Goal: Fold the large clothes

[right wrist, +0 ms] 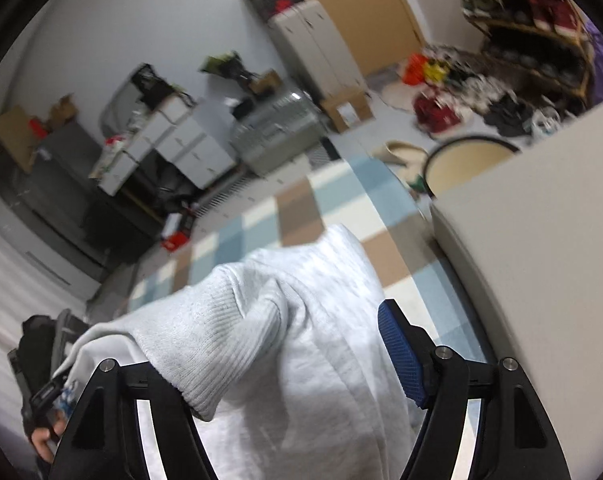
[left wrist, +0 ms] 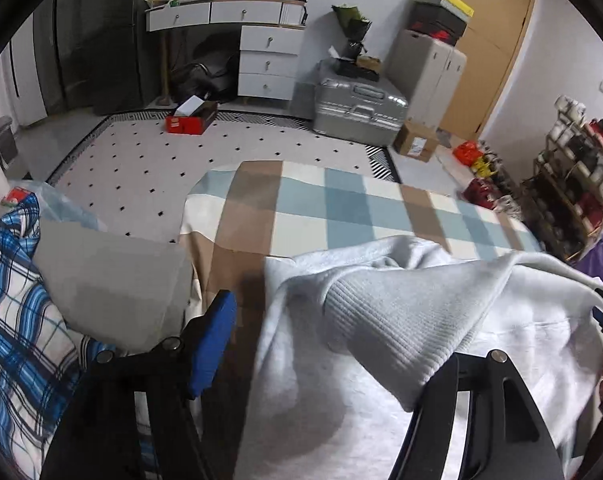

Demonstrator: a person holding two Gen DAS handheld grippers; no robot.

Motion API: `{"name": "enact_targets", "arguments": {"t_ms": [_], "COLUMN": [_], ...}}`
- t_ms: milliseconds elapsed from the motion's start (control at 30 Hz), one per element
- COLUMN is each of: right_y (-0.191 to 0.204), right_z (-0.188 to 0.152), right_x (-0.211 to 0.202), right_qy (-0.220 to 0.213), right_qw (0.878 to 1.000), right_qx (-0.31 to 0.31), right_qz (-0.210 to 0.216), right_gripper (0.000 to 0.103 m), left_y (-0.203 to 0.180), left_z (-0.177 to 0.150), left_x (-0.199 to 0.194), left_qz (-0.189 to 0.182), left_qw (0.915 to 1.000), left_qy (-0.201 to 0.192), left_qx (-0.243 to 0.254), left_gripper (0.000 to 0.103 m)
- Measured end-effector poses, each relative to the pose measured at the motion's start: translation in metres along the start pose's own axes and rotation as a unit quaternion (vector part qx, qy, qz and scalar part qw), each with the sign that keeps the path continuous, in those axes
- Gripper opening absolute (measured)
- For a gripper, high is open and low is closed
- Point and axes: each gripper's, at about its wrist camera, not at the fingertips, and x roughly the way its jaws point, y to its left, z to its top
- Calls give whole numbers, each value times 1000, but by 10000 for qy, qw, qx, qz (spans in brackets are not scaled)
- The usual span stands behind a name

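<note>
Sweatshirt (left wrist: pixel 381 320) (pale grey) lies loose between both wide-spread grippers (left wrist: pixel 329 344) (right wrist: pixel 285 364), gripped by neither.

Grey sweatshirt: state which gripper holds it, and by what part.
Neither. The left gripper and right gripper stand open; the grey sweatshirt lies loose between them.

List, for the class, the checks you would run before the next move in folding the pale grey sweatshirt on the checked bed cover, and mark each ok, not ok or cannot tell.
1. Left gripper jaws open: ok; the ribbed cuff lies between them.
2. Right gripper jaws open: ok, with cloth between them.
3. Pale grey sweatshirt lying flat: not ok, it is bunched and creased.
4. Free blue, brown and white checked bed cover beyond the garment: ok.
5. Blue plaid cloth apart from the sweatshirt: ok.
6. Sleeves laid evenly: cannot tell.
</note>
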Motion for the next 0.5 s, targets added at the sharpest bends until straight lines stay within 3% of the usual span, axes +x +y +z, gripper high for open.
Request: {"name": "enact_targets", "arguments": {"t_ms": [67,133,233,267,367,433,500], "right_y": [14,23,39,48,60,66,67], "right_z": [10,19,30,32,30,29,29], "right_x": [-11,-12,-5,1,12,10,-1], "right_qy": [-187,-27,102,343,911,828,511], "right_qw": [9997,9997,9995,9983,9935,9934,9939], "right_qx": [-153,-175,-279,-421,-486,-558,-590], "right_qz": [-82,-140,110,209,473,560,776], "right_gripper": [78,80,80,80,80,80,80], "left_y": [1,6,6,3,-13,-28,-30], "left_z": [4,13,37,45,43,31,29], "left_x": [-10,-19,-10,-2,5,6,0], "left_qz": [-80,-165,-319,-362,-476,-428,-402], "left_qw": [9999,9995,9992,9991,9971,9918,9905], "left_qy": [-51,-160,-52,-11,362,576,465], "left_qx": [-91,-198,-243,-214,465,1060,1231], "left_gripper": [64,64,64,64,64,64,64]}}
